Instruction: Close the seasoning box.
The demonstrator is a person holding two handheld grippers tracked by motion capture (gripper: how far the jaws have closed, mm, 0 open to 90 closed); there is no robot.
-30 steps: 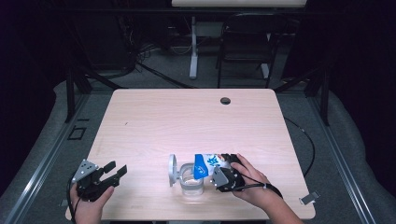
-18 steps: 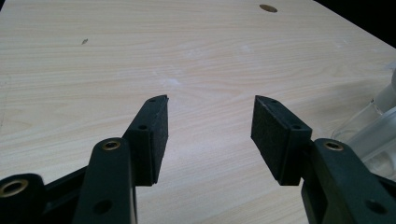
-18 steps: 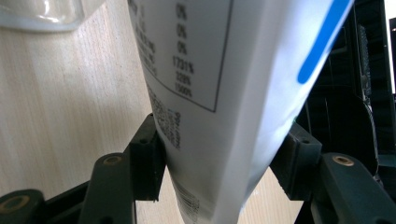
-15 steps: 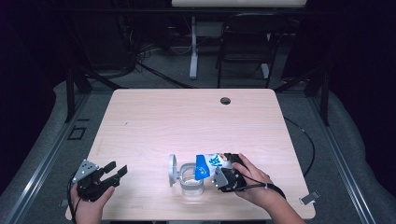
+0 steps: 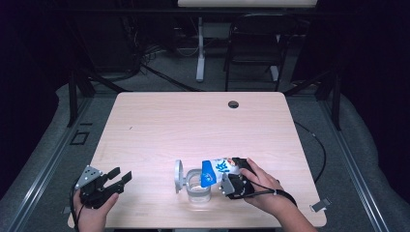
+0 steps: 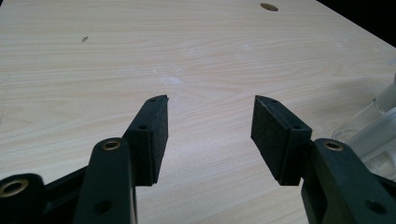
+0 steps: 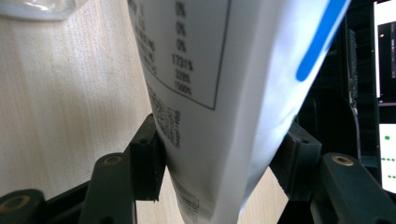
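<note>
High view, lower centre of the frame: the right gripper [image 5: 231, 180] clamps a white-and-blue carton [image 5: 216, 170] and holds it tipped on its side, blue top end pointing left over the mouth of a clear glass jar [image 5: 197, 186]. This attitude matches a pour: the carton's outlet is placed above the jar opening so that the contents fall inside rather than onto the counter [image 5: 203, 121]. Whether liquid is flowing cannot be told.

The jar stands upright on the counter near its front edge. Its hinged lid [image 5: 179, 176] is swung open to the left, clear of the mouth, which leaves the opening free for the carton.

Right gripper view: both jaws press on the carton's printed side panel [image 7: 201, 88], one on each face, near the lower end of the pack. Gripping low keeps the outlet end unobstructed. A bit of the jar's glass [image 7: 37, 7] shows in the upper left corner of that frame.

Left gripper [image 5: 109, 180], lower left of the high view: it rests well apart from the jar, jaws spread wide and holding nothing. Left gripper view confirms the gap between the pads [image 6: 154, 135], with bare counter [image 6: 187, 56] beyond and the jar's glass [image 6: 373, 135] at the right edge. It appears parked on standby, positioned to steady the jar if needed.

Judgement: the pour step is in hand; risk is spillage if the carton drifts off the mouth.
</note>
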